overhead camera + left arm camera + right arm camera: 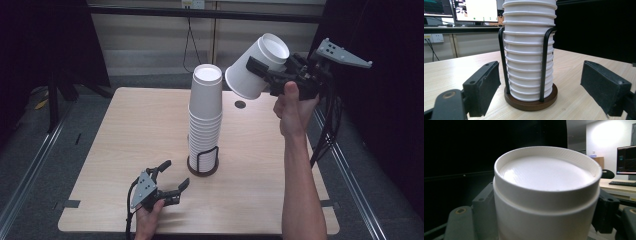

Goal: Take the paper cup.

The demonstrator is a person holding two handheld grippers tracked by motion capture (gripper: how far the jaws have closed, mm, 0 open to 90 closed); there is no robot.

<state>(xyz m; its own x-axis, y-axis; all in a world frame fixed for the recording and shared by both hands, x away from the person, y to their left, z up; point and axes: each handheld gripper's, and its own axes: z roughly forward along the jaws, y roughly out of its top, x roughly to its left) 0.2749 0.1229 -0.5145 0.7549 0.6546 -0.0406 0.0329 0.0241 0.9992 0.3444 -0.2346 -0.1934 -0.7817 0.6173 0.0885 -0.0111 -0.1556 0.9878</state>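
Note:
A tall stack of upturned white paper cups (205, 115) stands in a black wire holder on a round brown base (203, 169) at the table's middle. My right gripper (261, 74) is shut on one more white cup (249, 77), held tilted in the air just right of the stack's top, mouth pointing down-left. In the right gripper view the cup's recessed bottom (546, 175) faces the camera between the jaws. My left gripper (175, 175) rests low near the front edge, open and empty, facing the stack (529, 50) and base (531, 103).
The light wood table (125, 135) has a small round hole (240, 104) behind the stack. Dark curtains flank the scene, and metal floor rails run along both sides. Monitors sit on a desk (461, 26) beyond the table.

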